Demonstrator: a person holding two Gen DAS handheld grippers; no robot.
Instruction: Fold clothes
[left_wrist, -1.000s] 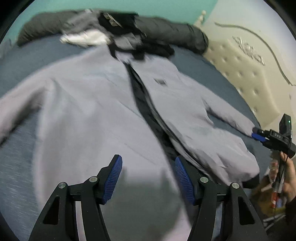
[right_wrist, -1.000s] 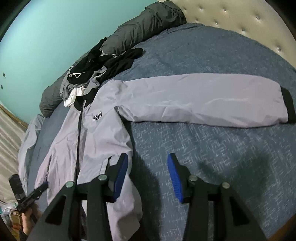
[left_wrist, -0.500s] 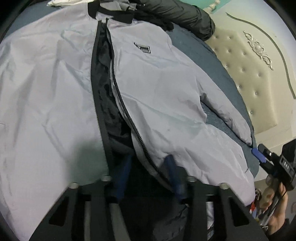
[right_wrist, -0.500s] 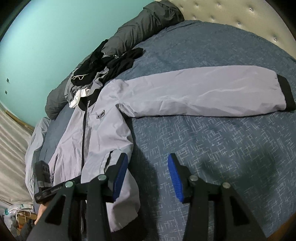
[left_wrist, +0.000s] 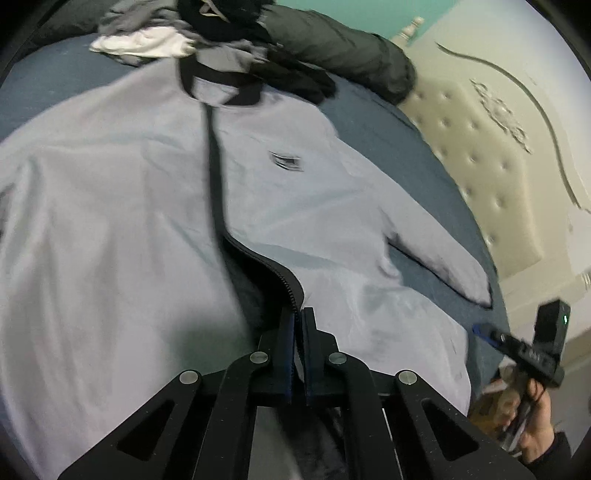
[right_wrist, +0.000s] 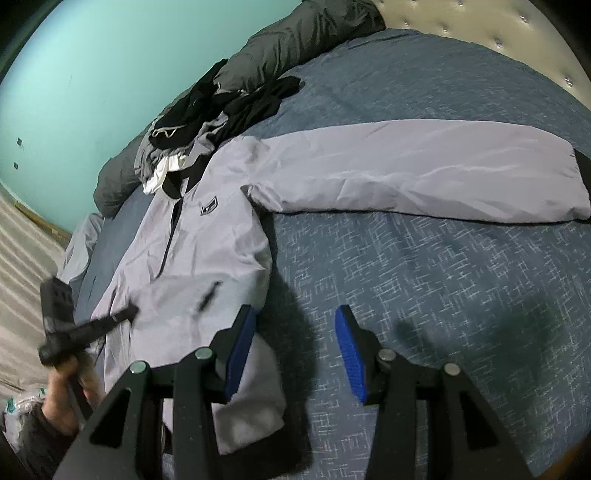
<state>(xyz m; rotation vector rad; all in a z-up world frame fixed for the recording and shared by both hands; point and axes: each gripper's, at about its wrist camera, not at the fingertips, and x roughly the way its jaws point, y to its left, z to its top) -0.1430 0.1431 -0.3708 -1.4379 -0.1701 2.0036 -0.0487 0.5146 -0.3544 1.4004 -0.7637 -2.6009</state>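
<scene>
**Left gripper pinching the jacket's zipper edge, right one just hanging out**

So the left gripper (left_wrist: 298, 325) has its blue pads pressed together on the zipper edge (left_wrist: 284, 284) of the grey jacket (left_wrist: 110, 229), low on the front opening near the hem. Looks like a thin bite, mostly just the zipper tape. The right gripper (right_wrist: 295, 347) is spread wide with nothing between the pads, hovering over the blue bedspread (right_wrist: 443, 295) right at the jacket's side edge, one pad over the fabric and the other over bare bed.

The jacket's lying face up, front partly open at the bottom, with one sleeve (right_wrist: 424, 177) stretched straight out sideways. Collar end is up against a pile of dark clothes (right_wrist: 229, 107) and a dark duvet (left_wrist: 340, 55).

What I'd worry about: that bite is shallow, and the fabric looks slippery, so a quick tug could pop the edge right out. Also, pulling only one front panel could bunch the body up instead of closing the opening neatly. And if the collar drags, it might snag stuff from the pile.

Pose-wise, the left hand (right_wrist: 70, 387) holds its tool low and angled down onto the jacket front. The right hand (left_wrist: 532, 417) is off past the hem corner, tool roughly level above the bed.
</scene>
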